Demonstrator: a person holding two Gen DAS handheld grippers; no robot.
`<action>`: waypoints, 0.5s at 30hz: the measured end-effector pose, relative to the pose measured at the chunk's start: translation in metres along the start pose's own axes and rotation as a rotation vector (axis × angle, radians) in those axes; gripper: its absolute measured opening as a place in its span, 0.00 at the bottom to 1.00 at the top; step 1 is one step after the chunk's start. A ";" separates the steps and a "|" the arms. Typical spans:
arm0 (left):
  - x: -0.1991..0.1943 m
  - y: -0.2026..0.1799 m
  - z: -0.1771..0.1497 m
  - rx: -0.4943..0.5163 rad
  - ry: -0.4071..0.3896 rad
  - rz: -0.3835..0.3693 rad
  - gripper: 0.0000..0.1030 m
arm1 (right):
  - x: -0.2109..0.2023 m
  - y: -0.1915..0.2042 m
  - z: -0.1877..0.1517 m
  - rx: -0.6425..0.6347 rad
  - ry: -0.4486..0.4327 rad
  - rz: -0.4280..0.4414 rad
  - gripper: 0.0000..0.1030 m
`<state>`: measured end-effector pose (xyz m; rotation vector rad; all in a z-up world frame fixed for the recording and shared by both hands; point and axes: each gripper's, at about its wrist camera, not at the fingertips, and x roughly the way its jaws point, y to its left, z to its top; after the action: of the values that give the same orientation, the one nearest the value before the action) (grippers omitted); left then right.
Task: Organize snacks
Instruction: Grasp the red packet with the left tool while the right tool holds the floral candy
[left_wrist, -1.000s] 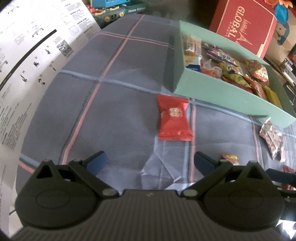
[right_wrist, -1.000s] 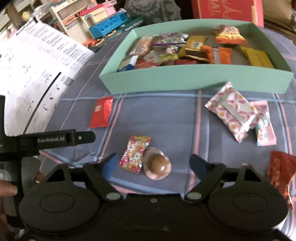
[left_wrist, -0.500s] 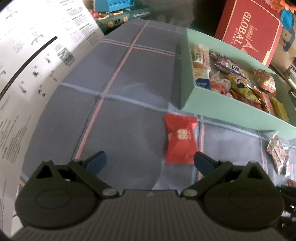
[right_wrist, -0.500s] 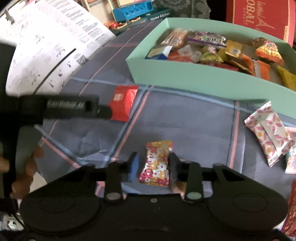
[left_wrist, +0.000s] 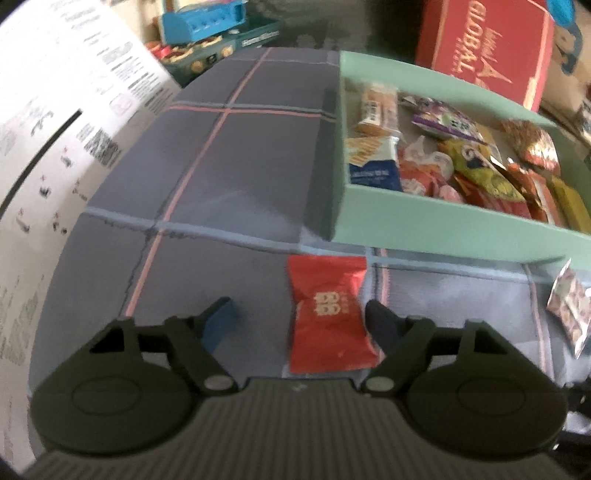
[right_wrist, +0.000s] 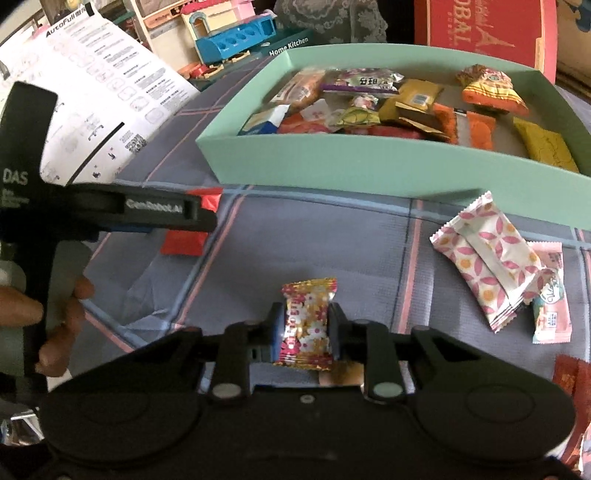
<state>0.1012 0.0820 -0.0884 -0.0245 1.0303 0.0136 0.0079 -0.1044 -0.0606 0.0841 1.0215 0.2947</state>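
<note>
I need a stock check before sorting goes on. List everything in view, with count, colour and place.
box: one, mint green, far side of the cloth, full of mixed snacks
red packet: one, between the left gripper's fingers, on the cloth
flowered candy: one, red and gold, pinched
patterned packets: two, pink and white, right, overlapping
red wrapper: one, right edge
instruction sheet: one, white, left
red carton: one, behind the box
left gripper: open, jaws have just been closing
right gripper: shut on the candy
hand: one, left edge

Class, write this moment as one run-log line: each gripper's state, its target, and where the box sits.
left gripper: closing around red packet, not gripped | right gripper: shut on floral candy | green box: beyond, holding snacks
</note>
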 end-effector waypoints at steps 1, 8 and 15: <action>0.000 -0.003 -0.001 0.021 -0.006 0.006 0.64 | 0.000 -0.001 0.001 0.007 0.001 0.006 0.24; -0.006 -0.012 -0.003 0.076 -0.023 0.000 0.34 | -0.003 -0.010 0.004 0.062 -0.006 0.026 0.24; -0.022 0.002 -0.006 0.030 -0.013 -0.038 0.33 | -0.021 -0.023 0.007 0.119 -0.044 0.038 0.24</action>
<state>0.0849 0.0839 -0.0723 -0.0167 1.0169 -0.0357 0.0084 -0.1323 -0.0443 0.2166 0.9941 0.2652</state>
